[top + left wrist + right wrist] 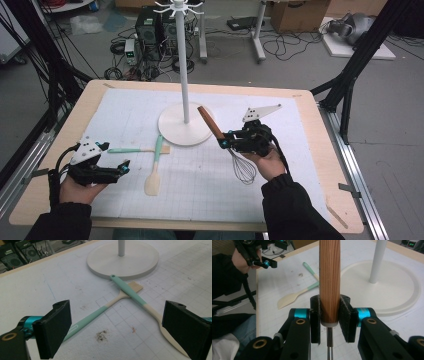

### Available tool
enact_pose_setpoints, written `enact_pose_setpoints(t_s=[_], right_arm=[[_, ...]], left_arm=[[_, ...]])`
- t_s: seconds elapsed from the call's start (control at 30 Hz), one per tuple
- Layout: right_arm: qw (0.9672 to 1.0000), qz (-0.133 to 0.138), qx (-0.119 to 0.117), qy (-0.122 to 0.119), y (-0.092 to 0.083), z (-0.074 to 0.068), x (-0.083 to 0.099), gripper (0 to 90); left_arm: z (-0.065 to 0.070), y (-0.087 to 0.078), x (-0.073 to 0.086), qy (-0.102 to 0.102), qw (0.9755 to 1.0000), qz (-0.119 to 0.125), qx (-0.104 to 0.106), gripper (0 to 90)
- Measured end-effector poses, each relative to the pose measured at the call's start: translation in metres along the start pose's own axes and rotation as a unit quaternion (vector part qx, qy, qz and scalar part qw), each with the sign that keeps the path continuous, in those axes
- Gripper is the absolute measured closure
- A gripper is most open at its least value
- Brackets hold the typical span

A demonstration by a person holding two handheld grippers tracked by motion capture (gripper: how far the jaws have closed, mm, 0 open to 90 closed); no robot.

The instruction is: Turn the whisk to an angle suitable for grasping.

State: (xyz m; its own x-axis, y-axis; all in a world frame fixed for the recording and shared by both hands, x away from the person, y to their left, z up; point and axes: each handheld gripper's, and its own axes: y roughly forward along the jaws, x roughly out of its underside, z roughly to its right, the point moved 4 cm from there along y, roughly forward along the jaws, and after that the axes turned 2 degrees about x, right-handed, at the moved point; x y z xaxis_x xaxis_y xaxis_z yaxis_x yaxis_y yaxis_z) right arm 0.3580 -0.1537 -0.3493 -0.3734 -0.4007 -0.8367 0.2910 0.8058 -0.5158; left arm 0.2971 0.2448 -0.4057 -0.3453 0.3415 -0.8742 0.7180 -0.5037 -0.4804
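My right gripper (223,143) (329,315) is shut on the wooden handle (210,123) (329,277) of a wire whisk. Its wire head (243,170) hangs toward the person and its handle points at the white hook stand (184,75). The stand's round base (172,134) (402,292) (105,260) sits mid-table. My left gripper (123,167) (120,327) stands open low over the mat, at the left. Ahead of its jaws a teal-handled brush (87,317) (125,150) lies under a teal-handled cream spatula (132,293) (155,170) (289,298), the two crossing.
A white gridded mat (280,190) covers the wooden table (345,200). Beyond the far edge the floor holds cables, computer boxes (150,30) and black frame legs (350,80). The person's sleeves come in from the bottom.
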Motion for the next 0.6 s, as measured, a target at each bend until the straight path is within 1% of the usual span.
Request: enact_pose_setpoints(t_s=[0.13,0.43,0.47,0.5,0.57,0.6], right_arm=[[1.0000,0.001,-0.002,0.002,0.002,0.002,-0.001,73.2],[0.9999,0.012,-0.004,0.005,0.003,0.005,-0.006,73.2],[0.9999,0.012,-0.005,0.008,0.003,0.004,-0.007,73.2],[0.9999,0.012,-0.007,0.005,0.004,0.005,-0.008,73.2],[0.9998,0.016,-0.005,0.007,0.005,0.006,-0.011,73.1],[0.9998,0.017,-0.008,0.007,0.005,0.006,-0.012,73.1]], left_arm=[[0.000,0.000,0.000,0.001,1.0000,-0.002,0.000,9.3],[-0.001,0.001,0.001,-0.001,1.0000,-0.001,0.000,9.3],[-0.002,0.001,0.001,-0.001,1.0000,-0.002,0.000,9.4],[-0.002,0.001,0.001,-0.002,1.0000,-0.002,0.000,9.3],[-0.002,0.001,0.001,-0.003,1.0000,-0.001,0.000,9.3],[-0.002,0.001,0.001,-0.002,1.0000,-0.002,0.000,9.3]])
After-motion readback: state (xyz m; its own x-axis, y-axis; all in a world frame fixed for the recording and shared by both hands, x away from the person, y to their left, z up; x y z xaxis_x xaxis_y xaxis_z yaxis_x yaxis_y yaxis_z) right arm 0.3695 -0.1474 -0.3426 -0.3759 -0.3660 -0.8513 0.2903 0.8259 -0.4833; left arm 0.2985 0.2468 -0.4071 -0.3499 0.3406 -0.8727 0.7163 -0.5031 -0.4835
